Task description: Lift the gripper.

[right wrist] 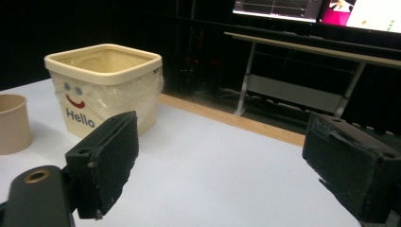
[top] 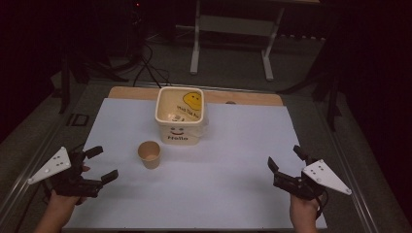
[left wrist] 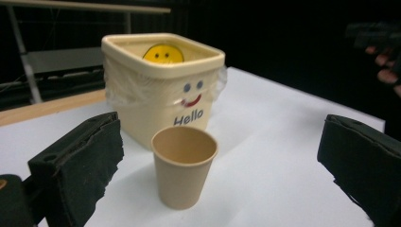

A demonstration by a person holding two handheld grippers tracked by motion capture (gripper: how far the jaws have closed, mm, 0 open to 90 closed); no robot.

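Note:
A cream square tub [top: 180, 116] with a smiley face and the word "Hello" stands at the middle back of the white table [top: 233, 160]; a yellow smiley shows inside it. A small tan paper cup [top: 149, 154] stands upright just in front and to its left. My left gripper [top: 101, 165] is open at the table's left, aimed at the cup [left wrist: 183, 172] with the tub [left wrist: 161, 85] behind it. My right gripper [top: 285, 160] is open at the right, empty, facing the tub [right wrist: 106, 87] and cup [right wrist: 13, 124].
A wooden strip [top: 243, 97] runs along the table's far edge. Beyond it stand a white desk frame [top: 233, 29] and cables on the floor. Dark stands flank both sides. Monitors [right wrist: 321, 9] glow in the right gripper view.

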